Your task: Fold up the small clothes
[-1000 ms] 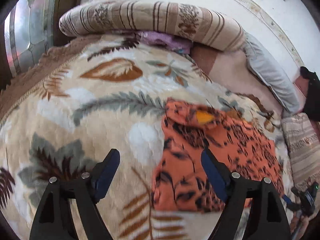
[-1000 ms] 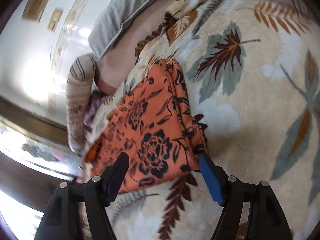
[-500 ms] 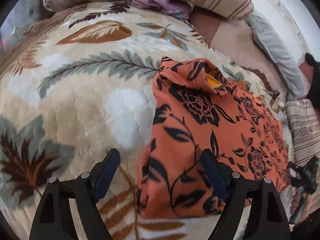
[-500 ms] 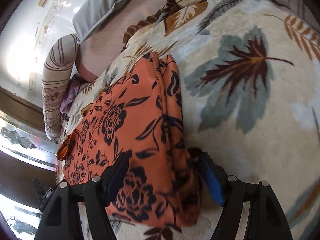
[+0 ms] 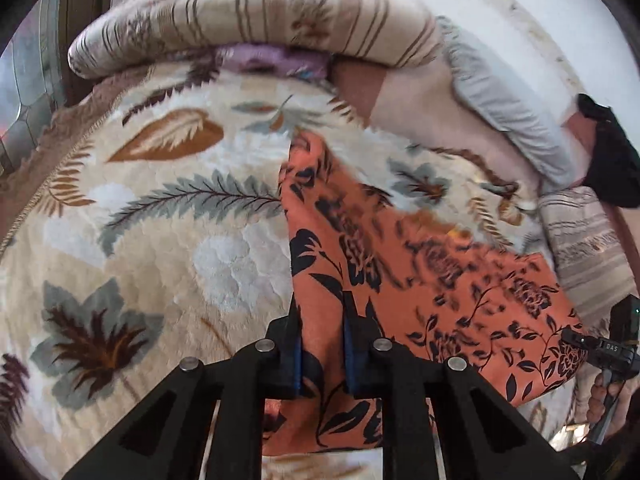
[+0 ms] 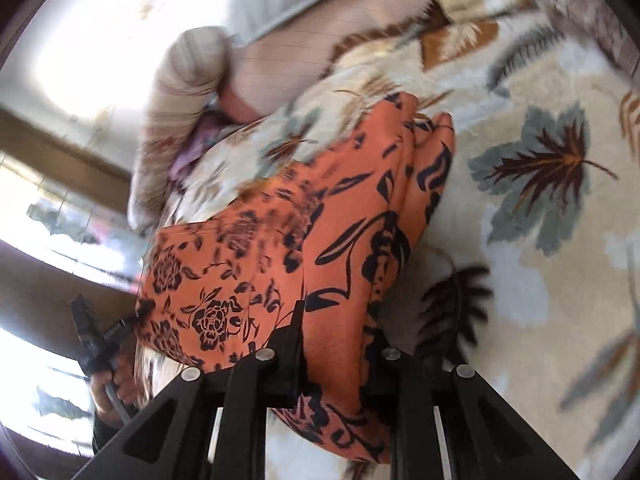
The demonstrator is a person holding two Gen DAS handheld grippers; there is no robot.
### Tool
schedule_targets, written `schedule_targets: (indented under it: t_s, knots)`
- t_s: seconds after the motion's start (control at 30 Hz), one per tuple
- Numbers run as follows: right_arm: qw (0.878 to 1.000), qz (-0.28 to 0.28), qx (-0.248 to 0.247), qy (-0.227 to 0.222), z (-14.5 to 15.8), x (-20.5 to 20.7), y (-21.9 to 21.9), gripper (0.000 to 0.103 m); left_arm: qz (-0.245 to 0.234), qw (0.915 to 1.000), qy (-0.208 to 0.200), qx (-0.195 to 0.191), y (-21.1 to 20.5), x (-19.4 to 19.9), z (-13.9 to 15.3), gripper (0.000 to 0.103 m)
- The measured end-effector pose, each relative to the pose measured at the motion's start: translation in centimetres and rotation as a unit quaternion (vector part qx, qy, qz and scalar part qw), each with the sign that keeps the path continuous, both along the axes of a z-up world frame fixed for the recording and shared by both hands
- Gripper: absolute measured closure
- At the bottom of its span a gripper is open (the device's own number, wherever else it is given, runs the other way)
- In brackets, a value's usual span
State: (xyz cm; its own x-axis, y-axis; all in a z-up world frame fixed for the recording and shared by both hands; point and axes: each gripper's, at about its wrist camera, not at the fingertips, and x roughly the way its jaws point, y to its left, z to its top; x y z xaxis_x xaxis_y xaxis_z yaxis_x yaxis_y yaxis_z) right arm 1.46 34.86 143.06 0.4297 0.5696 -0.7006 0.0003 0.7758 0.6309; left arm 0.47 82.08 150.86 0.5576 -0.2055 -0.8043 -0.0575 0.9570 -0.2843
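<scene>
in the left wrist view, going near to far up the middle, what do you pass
left gripper shut on the orange floral garment → leaf-print blanket → purple cloth tucked at the blanket's far edge → striped bolster → white wall

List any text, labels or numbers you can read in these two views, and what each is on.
"DAS": small pale letters on the black right gripper seen at the edge of the left wrist view; possibly part of a longer word.
No print readable on the orange floral garment or the leaf-patterned plush blanket.
</scene>
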Motion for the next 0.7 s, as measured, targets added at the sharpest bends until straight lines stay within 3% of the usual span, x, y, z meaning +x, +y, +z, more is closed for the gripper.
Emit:
schedule_targets:
  t_s: [0.1,0.17,0.2,0.23,0.27,0.33,0.43,0.57,0.7]
  knots:
    - [1.000,0.006,0.004,0.016,0.3,-4.8,-1.2,0.082,-0.023,0.9996,0.016,0.000,-0.3,-5.4,-0.1,0.084]
    - [0.999,0.011,-0.022,0.040,-1.8,-7.6,-1.7,0.073,-0.034,0.9982,0.048,0.012,-0.5,-8.7,-3.3,0.076]
    - [0.998,0.018,-0.034,0.058,-4.0,-9.1,-2.0,0.052,-0.040,0.9964,0.071,0.024,-0.4,-9.8,-5.4,0.062]
    - [0.996,0.015,-0.041,0.084,-6.0,-10.0,-2.4,0.033,-0.043,0.9935,0.099,0.037,-0.1,-10.6,-7.7,0.058]
    - [0.992,-0.002,-0.053,0.110,-7.8,-11.1,-3.1,0.024,-0.036,0.9924,0.109,0.043,0.6,-11.4,-9.1,0.057]
    - [0.996,-0.038,-0.017,0.073,-7.6,-12.9,-5.0,0.025,-0.031,0.9965,0.076,0.015,1.8,-12.3,-8.4,0.053]
    - [0.995,-0.095,-0.006,0.028,-4.9,-13.1,-7.4,0.025,0.009,0.9981,0.059,0.016,3.4,-11.1,-6.4,0.043]
    - [0.997,-0.078,-0.011,-0.024,-2.2,-9.1,-6.7,0.025,0.011,0.9993,0.023,-0.029,4.7,-7.6,-4.5,0.043]
    - [0.996,-0.073,-0.054,-0.022,-3.3,-5.7,-5.1,0.025,0.003,0.9993,0.017,-0.032,3.7,-3.4,-5.0,0.043]
